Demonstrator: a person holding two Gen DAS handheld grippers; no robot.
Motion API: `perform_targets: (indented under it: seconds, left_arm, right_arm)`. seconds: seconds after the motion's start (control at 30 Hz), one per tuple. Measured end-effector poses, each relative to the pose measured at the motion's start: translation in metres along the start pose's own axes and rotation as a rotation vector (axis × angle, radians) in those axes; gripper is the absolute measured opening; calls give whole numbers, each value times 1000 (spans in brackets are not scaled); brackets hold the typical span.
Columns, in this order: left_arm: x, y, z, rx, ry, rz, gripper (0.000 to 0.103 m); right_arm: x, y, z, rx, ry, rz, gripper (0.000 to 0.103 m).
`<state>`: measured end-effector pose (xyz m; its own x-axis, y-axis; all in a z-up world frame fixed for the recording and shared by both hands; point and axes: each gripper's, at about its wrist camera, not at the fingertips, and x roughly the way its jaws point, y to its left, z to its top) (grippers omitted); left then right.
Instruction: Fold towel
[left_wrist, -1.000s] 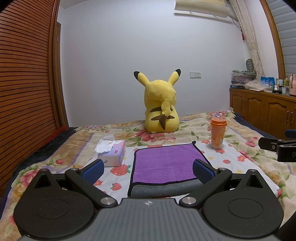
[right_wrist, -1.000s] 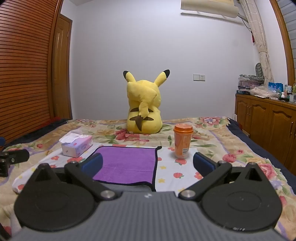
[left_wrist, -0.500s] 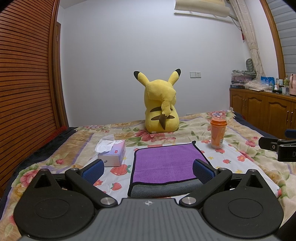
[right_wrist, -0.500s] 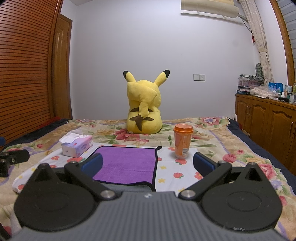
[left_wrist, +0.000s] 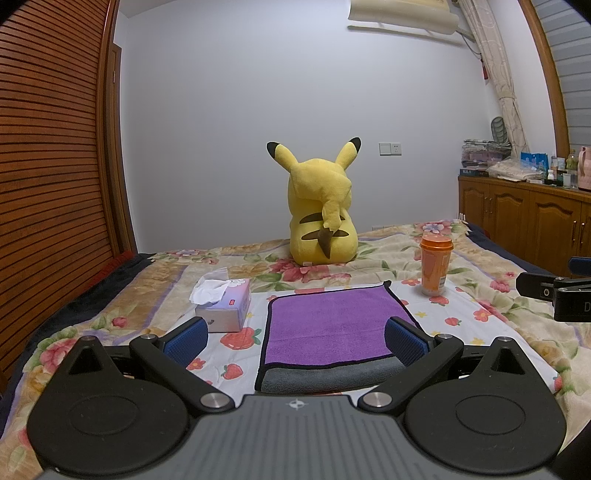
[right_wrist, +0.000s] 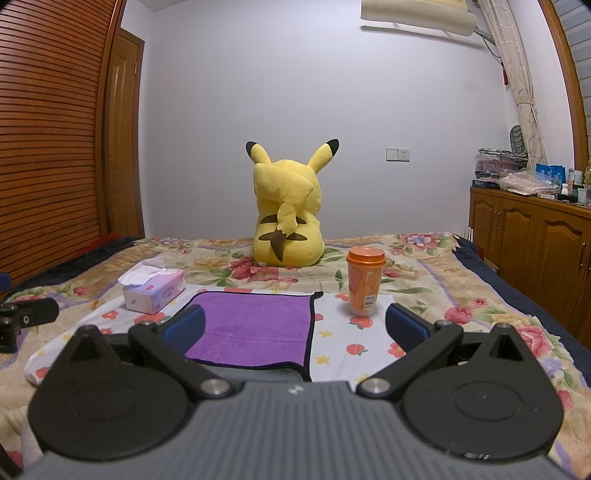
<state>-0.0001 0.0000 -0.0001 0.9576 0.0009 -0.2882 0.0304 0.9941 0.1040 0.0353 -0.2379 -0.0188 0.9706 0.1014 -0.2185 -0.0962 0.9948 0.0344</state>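
A purple towel (left_wrist: 332, 325) with a black hem and a grey underside lies flat on the bed, its near edge turned over to show a grey strip. It also shows in the right wrist view (right_wrist: 255, 328). My left gripper (left_wrist: 295, 341) is open and empty, held just short of the towel's near edge. My right gripper (right_wrist: 295, 328) is open and empty, near the towel's near right corner. The right gripper's tip shows at the right edge of the left wrist view (left_wrist: 554, 288).
A tissue box (left_wrist: 223, 302) stands left of the towel. An orange lidded cup (left_wrist: 436, 264) stands at its far right corner. A yellow plush toy (left_wrist: 321, 214) sits behind. Wooden cabinets (left_wrist: 524, 221) line the right wall, a slatted wardrobe (left_wrist: 51, 166) the left.
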Motion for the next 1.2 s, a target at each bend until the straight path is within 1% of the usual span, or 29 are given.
perform_targets:
  seconds: [0.97, 1.2]
  left_arm:
    - [0, 0, 0, 1, 1, 0, 103]
    - [1, -1, -1, 11, 23, -1, 103]
  right_arm:
    - [0, 1, 0, 0, 0, 0, 103]
    - [1, 5, 0, -7, 12, 2, 103]
